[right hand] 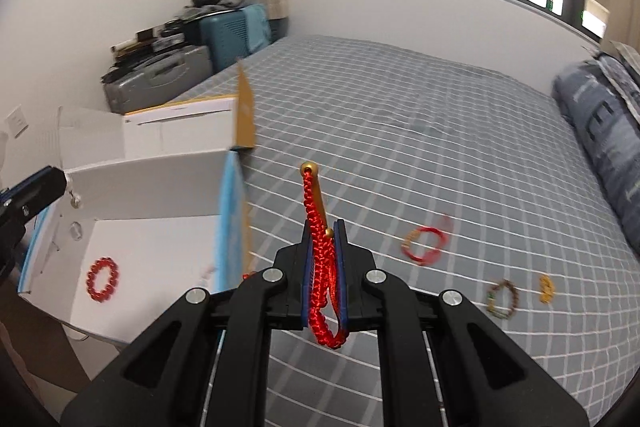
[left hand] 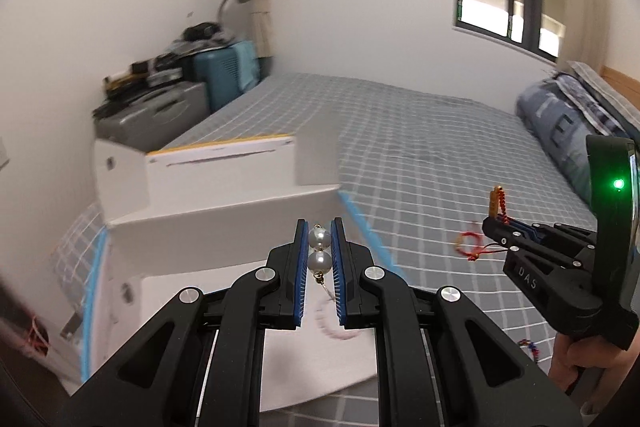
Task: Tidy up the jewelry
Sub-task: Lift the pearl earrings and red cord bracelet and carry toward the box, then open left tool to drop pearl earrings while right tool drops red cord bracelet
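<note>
My left gripper [left hand: 319, 231] is shut on a pearl bracelet [left hand: 319, 250], two white pearls pinched between the blue pads, held above the open white box [left hand: 224, 203]. My right gripper [right hand: 325, 235] is shut on a red braided cord bracelet [right hand: 320, 255] with a gold bar, held over the bed; it also shows at the right of the left wrist view [left hand: 496, 223]. A red bead bracelet [right hand: 103, 279] lies inside the white box [right hand: 152, 259]. A red and gold bracelet [right hand: 425, 245], a brown bead bracelet [right hand: 502, 299] and a small gold piece [right hand: 546, 289] lie on the bed.
The bed [right hand: 400, 131] has a grey checked sheet, with a folded blue quilt [right hand: 600, 147] at the right. Suitcases and clutter [right hand: 168, 67] stand by the far wall. The box lid [right hand: 245, 107] stands upright. A multicoloured bracelet [left hand: 529, 348] lies near my right hand.
</note>
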Demonstrator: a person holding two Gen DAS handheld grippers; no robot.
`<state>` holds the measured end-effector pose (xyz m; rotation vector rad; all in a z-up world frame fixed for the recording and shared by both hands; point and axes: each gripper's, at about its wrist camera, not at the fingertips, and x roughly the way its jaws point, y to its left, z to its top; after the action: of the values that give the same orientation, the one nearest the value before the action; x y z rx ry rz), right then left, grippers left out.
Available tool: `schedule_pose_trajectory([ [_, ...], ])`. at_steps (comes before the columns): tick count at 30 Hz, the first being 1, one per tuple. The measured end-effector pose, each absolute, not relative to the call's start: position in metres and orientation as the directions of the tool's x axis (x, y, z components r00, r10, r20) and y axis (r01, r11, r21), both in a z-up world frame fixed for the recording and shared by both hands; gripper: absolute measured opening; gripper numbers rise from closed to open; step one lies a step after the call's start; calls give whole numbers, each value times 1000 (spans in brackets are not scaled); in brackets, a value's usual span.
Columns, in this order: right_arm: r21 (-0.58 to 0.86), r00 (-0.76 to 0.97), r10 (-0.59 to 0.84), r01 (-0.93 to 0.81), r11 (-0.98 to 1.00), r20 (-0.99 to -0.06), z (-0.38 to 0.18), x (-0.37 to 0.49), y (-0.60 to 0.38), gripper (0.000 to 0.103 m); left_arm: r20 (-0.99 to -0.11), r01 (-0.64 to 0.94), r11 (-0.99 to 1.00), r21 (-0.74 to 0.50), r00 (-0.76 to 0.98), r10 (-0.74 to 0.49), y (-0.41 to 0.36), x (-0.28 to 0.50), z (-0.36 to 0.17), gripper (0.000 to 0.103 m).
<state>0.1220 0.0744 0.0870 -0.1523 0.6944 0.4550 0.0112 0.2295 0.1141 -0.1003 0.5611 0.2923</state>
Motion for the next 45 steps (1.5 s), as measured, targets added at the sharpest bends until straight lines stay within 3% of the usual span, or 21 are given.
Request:
schedule_pose_trajectory([
  [9, 2, 639, 401, -530, 848, -656, 85, 111, 141, 8, -571, -417, 909, -9, 748, 337, 293, -17, 104, 11],
  [14, -21, 572, 404, -594, 804, -714, 68, 107, 178, 8, -624, -493, 870, -1, 680, 385, 319, -23, 92, 11],
  [28, -19, 348, 261, -630, 776, -901, 4, 122, 228, 8, -810, -499, 867, 9, 504, 299, 353, 5, 23, 11],
  [34, -44, 316, 200, -621, 782, -927, -13, 124, 232, 8, -868, -485, 874, 26, 422, 260, 358, 15, 5, 11],
  [45, -43, 311, 192, -616, 787, -931, -16, 123, 229, 11, -886, -492, 869, 58, 376, 272, 362, 16, -10, 12],
])
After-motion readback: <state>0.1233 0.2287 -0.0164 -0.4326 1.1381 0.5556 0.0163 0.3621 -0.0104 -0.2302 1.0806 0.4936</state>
